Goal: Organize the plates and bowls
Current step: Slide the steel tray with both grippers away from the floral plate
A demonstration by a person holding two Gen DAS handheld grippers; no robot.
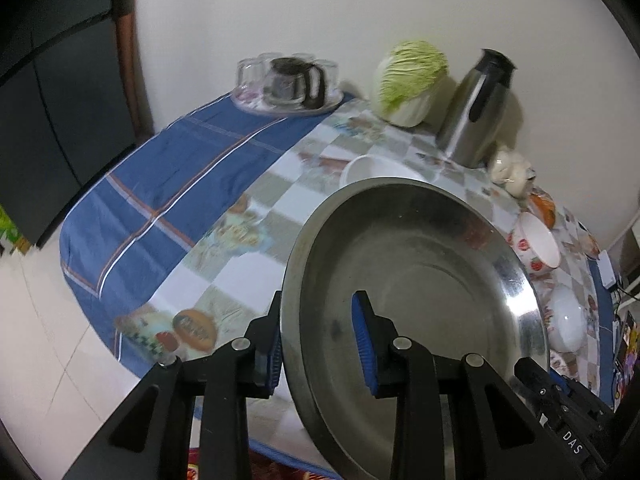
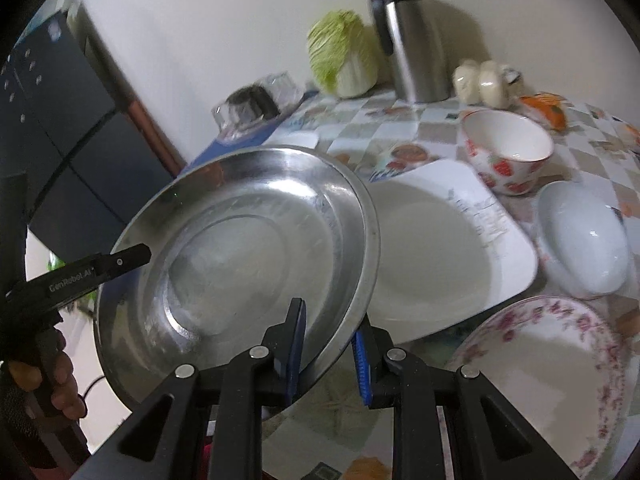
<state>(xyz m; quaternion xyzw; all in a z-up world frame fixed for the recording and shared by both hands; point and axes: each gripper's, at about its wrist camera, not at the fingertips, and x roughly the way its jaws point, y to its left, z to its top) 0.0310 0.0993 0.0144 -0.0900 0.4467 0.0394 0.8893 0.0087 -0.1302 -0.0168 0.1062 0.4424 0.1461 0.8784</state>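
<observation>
The steel plate point(image 2: 240, 248), round, deep-rimmed and dull grey with a bright scuffed centre, is hanging tilted above the table point(image 1: 256, 216). The left gripper point(image 1: 320, 344) and right gripper point(image 2: 326, 344) are each clamping opposite edges of its rim.

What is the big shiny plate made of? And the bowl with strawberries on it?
The big plate looks like steel: grey, shiny, throwing bright streaky reflections. The strawberry bowl looks like glazed ceramic or porcelain: smooth glossy white with printed red strawberries, though hard plastic cannot be ruled out.
</observation>
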